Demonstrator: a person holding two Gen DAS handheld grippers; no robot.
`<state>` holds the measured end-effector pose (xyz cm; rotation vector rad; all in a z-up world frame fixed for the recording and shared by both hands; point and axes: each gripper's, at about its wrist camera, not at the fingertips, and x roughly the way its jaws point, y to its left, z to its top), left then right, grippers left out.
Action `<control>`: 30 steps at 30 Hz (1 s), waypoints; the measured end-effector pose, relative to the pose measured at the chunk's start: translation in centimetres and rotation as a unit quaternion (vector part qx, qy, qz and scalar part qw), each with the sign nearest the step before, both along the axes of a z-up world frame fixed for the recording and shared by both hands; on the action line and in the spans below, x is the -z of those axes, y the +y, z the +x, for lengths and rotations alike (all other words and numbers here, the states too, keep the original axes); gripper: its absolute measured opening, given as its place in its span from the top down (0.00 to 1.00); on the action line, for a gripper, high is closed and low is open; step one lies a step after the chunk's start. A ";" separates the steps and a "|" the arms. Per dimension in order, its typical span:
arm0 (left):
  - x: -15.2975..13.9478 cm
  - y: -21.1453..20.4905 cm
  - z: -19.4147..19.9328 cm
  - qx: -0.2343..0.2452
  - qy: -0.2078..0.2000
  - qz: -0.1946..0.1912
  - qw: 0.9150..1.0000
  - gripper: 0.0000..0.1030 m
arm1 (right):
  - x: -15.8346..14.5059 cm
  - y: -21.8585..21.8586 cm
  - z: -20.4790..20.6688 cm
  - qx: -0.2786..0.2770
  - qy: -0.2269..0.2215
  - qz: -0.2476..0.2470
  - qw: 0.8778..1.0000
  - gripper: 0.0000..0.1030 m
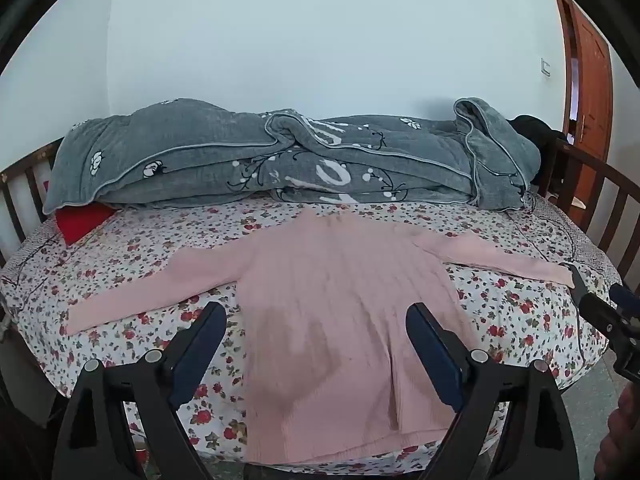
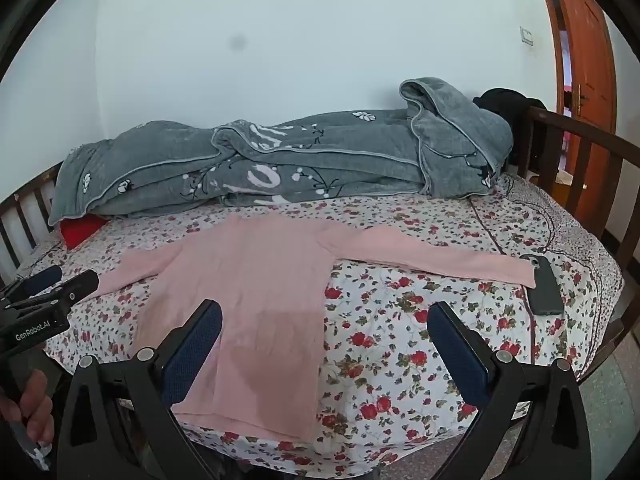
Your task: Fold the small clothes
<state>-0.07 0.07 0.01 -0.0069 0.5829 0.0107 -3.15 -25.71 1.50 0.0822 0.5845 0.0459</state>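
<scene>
A pink long-sleeved sweater point(image 1: 332, 312) lies flat on the floral bedsheet point(image 1: 516, 320), both sleeves spread out, hem toward me. It also shows in the right wrist view point(image 2: 248, 312). My left gripper point(image 1: 316, 320) is open and empty, hovering above the sweater's lower body. My right gripper point(image 2: 324, 320) is open and empty, above the sweater's right edge and the sheet. The right gripper shows at the right edge of the left wrist view point(image 1: 608, 312); the left gripper shows at the left edge of the right wrist view point(image 2: 56, 284).
A crumpled grey blanket point(image 1: 280, 164) lies along the back of the bed. A red item point(image 1: 84, 220) peeks from under it at left. A dark phone point(image 2: 544, 284) lies by the right sleeve end. Wooden rails point(image 2: 580, 168) ring the bed; an orange door point(image 2: 584, 64) stands at right.
</scene>
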 end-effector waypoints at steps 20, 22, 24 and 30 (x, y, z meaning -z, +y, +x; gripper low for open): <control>-1.4 1.8 -0.9 -0.022 -0.001 -0.013 1.000 0.11 | -0.9 1.0 -0.7 -0.001 0.009 -0.008 1.000 0.02; -1.4 1.9 -1.1 -0.025 -0.001 -0.010 1.000 0.11 | -1.0 1.2 -0.7 -0.001 0.009 -0.010 1.000 0.02; -1.5 2.2 -1.1 -0.028 0.001 -0.010 1.000 0.11 | -1.2 1.3 -0.8 0.000 0.010 -0.008 1.000 0.02; -1.7 2.8 -1.5 -0.033 0.002 -0.012 0.999 0.11 | -1.4 1.6 -0.9 0.000 0.011 -0.004 1.000 0.02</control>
